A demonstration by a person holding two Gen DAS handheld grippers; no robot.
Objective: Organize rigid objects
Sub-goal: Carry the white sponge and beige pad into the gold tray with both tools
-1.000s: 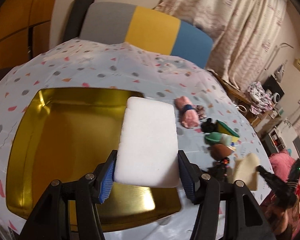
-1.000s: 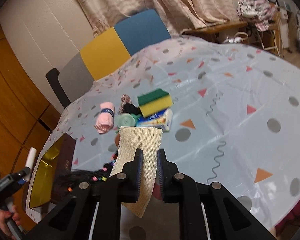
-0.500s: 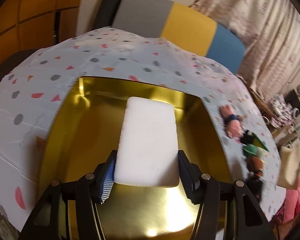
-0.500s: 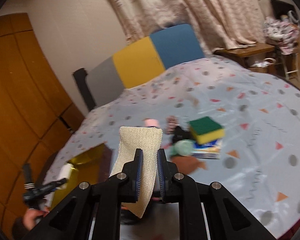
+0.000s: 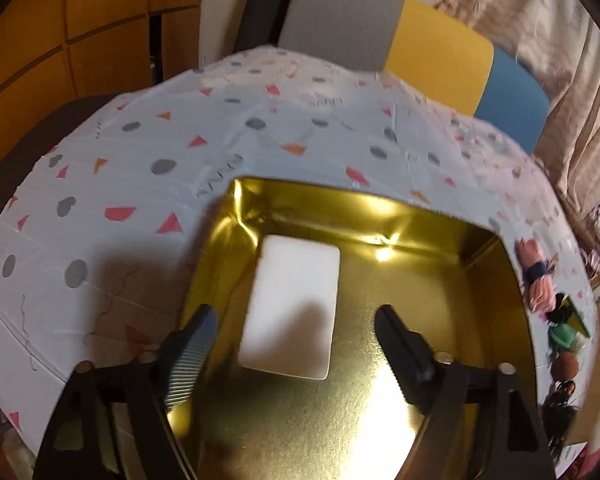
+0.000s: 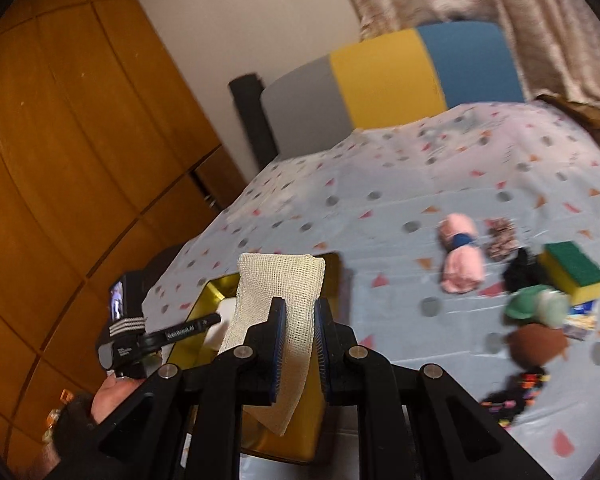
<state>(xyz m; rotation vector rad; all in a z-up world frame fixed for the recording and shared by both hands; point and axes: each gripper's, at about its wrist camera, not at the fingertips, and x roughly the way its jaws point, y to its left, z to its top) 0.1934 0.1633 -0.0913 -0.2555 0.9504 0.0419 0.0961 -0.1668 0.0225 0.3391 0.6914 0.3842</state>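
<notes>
One white block [image 5: 294,306], flat and rounded at the corners, is seen lying in the gold tray [image 5: 440,232], long axis running away from the left gripper [image 5: 296,344]. Both fingers of that gripper are spread wide, nothing between them, held above the tray's near side. A cream mesh cloth [image 6: 276,304] is pinched upright in the right gripper [image 6: 300,344], raised over the tabletop [image 6: 400,184].

Right gripper [image 6: 300,320] clamps mesh cloth [image 6: 280,292] above gold tray [image 6: 208,296].
</notes>
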